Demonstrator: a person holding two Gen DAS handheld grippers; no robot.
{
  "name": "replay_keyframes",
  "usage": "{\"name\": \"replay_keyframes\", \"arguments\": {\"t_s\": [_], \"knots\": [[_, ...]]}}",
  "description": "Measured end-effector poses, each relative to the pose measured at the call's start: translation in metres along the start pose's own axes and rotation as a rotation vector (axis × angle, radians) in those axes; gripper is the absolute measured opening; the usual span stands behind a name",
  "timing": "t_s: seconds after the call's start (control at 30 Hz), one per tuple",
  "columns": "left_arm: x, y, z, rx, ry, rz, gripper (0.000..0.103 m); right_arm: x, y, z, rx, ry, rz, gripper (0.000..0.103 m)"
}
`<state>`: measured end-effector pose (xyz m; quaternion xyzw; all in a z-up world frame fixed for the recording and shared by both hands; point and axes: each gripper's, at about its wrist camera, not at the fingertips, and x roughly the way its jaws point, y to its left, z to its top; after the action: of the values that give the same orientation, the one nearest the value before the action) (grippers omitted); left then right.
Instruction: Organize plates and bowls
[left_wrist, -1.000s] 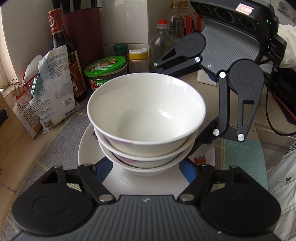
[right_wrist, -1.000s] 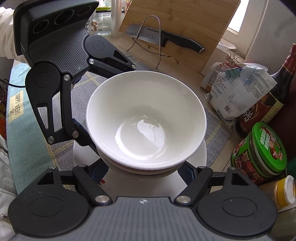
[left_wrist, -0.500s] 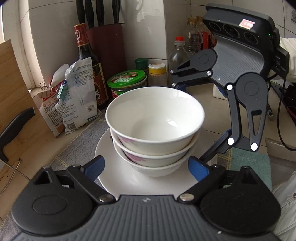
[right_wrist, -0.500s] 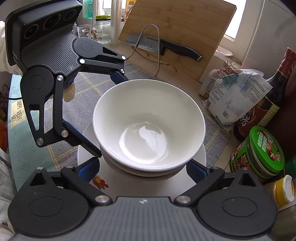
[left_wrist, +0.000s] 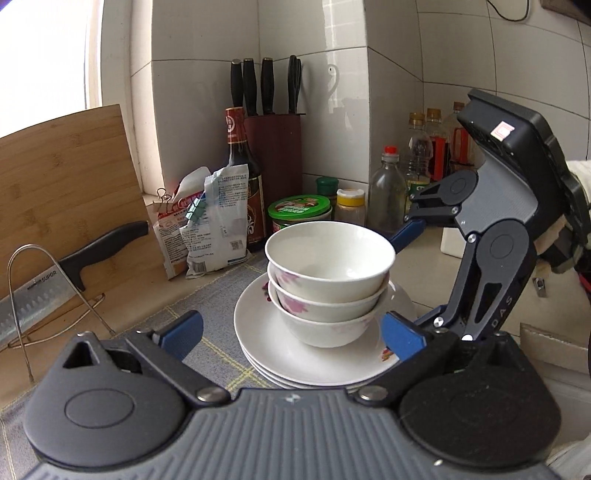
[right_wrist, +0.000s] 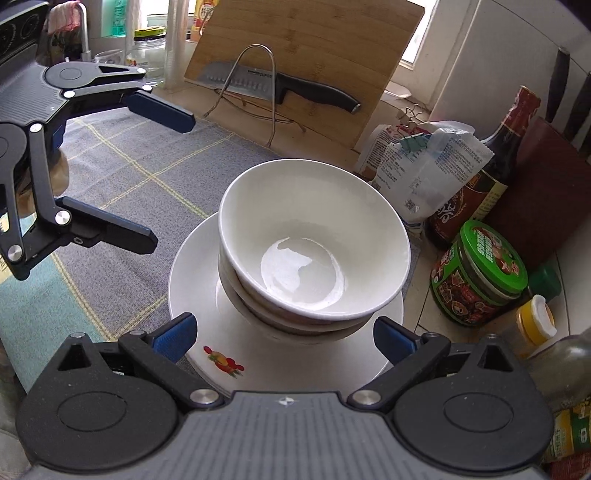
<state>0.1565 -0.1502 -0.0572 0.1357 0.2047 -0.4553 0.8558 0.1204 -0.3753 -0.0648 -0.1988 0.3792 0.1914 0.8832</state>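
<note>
Three bowls (left_wrist: 330, 280) sit nested on a stack of plates (left_wrist: 295, 354), all on the grey cloth (right_wrist: 122, 166) over the table. Both tongs are spread wide and hold nothing: the left tongs (left_wrist: 291, 334) flank the plates on one side, the right tongs (right_wrist: 282, 338) on the other, and neither touches the crockery.

The tower looks tall and top-heavy. If either tongs nudges a bowl rim while moving, the nest could tilt and slide on the glazed plate. The plates overhang each other slightly at the near edge, so a snag on the cloth could shift the whole stack. The sauce bottle (right_wrist: 476, 177) and green-lidded jar (right_wrist: 480, 266) stand just beside the stack; a sideways push would likely knock into them. The knife (right_wrist: 280, 83) rests on its rack, well apart.
</note>
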Motion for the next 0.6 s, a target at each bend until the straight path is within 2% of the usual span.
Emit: {"name": "replay_keyframes", "arguments": {"t_s": [0.13, 0.2, 0.33, 0.47, 0.6], "knots": [[-0.024, -0.01, -0.005, -0.013, 0.014, 0.113, 0.102, -0.01, 0.023, 0.0, 0.164, 0.004, -0.075, 0.103], [-0.037, -0.012, -0.007, -0.06, 0.041, 0.161, 0.102, -0.018, 0.04, -0.004, 0.258, 0.011, -0.131, 0.103], [-0.057, -0.011, -0.009, -0.173, 0.149, 0.206, 0.102, -0.035, 0.066, -0.012, 0.469, 0.039, -0.241, 0.103], [-0.074, -0.016, -0.01, -0.23, 0.21, 0.249, 0.102, -0.054, 0.084, -0.02, 0.663, 0.066, -0.317, 0.103], [-0.086, -0.022, -0.009, -0.238, 0.226, 0.252, 0.102, -0.075, 0.106, -0.017, 0.695, 0.05, -0.395, 0.103]]}}
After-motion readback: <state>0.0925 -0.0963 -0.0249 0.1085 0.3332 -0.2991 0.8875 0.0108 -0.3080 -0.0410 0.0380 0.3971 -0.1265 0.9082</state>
